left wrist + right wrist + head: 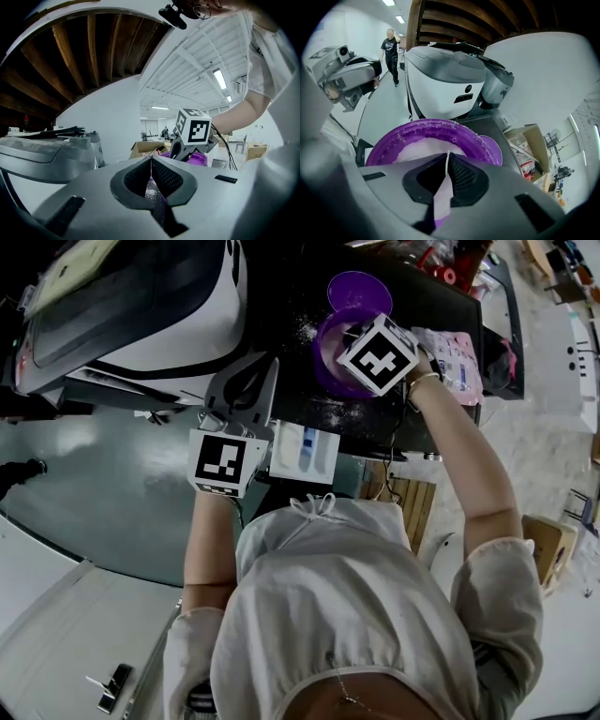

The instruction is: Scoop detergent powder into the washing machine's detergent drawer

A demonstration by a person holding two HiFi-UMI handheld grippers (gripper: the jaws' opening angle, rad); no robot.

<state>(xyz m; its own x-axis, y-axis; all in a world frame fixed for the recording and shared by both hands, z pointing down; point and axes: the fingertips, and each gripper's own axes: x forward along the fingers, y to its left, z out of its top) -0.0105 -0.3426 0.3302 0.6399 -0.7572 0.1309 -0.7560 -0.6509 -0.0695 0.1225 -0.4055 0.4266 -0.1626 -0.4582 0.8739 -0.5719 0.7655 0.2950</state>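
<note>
A purple tub (330, 351) of white powder (419, 149) stands on the dark tabletop (281, 306), its lid (359, 289) lying behind it. My right gripper (447, 157) hangs over the tub's near rim, shut on a pale lilac scoop handle (443, 197); the scoop's bowl is hidden. Its marker cube (380, 354) covers the jaws in the head view. My left gripper (151, 159) is shut and holds nothing that I can make out; it points at the tub from the left. A white detergent drawer (305, 453) with blue compartments lies next to it.
The white washing machine (131, 306) fills the back left. A pink packet (455, 362) lies right of the tub, and spilled powder dusts the tabletop. A cardboard box (525, 140) stands beyond. A person (390, 47) is far off on the grey floor.
</note>
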